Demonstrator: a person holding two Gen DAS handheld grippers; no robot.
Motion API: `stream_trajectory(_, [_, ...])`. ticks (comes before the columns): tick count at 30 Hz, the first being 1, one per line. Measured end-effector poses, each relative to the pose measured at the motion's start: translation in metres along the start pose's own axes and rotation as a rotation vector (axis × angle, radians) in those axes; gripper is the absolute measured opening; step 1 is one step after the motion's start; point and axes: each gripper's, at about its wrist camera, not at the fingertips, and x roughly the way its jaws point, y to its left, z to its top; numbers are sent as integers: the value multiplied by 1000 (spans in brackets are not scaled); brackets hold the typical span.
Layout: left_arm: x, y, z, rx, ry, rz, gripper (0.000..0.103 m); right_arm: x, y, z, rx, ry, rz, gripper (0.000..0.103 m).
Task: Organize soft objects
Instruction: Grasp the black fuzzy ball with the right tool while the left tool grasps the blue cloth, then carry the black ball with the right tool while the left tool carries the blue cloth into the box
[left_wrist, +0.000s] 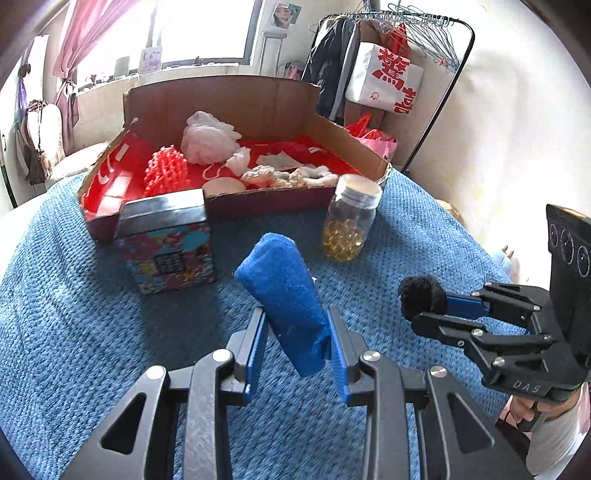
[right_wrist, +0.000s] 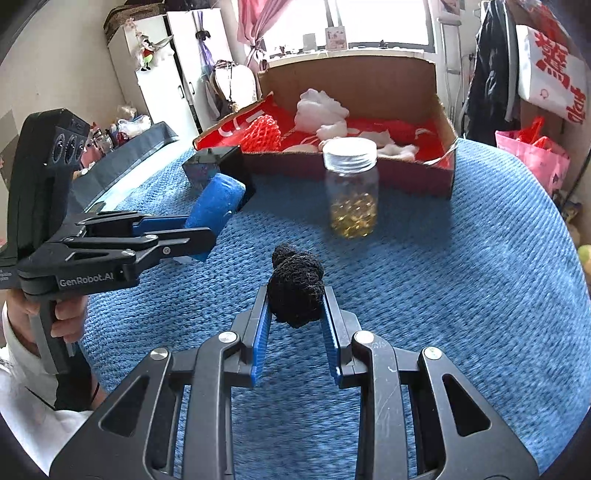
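left gripper (left_wrist: 295, 343): jaws pinching the blue roll (left_wrist: 284, 295), long axis tilted up toward the box (left_wrist: 258, 99)
right gripper (right_wrist: 295, 317): jaws pinching the black ball (right_wrist: 295, 288)
box: ahead of both, beyond the jar (right_wrist: 351, 184)
nearer: about equal

"GenRobot.AI" on left claw (right_wrist: 207, 236); "DAS" on right claw (left_wrist: 417, 310).

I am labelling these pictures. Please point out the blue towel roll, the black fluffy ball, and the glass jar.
blue towel roll (left_wrist: 284, 299): left wrist view, middle of the roll.
black fluffy ball (right_wrist: 295, 291): right wrist view, its centre.
glass jar (right_wrist: 351, 192): right wrist view, glass body.
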Motion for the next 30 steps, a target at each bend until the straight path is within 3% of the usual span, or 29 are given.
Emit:
stream_trajectory(17, [-11,17,-17,-20,6,-25,34,8,5,1,1,12,12,25])
stream_trajectory(30, [-21,29,-17,-27,3,0,34,20,15,13,-27,43,6,25])
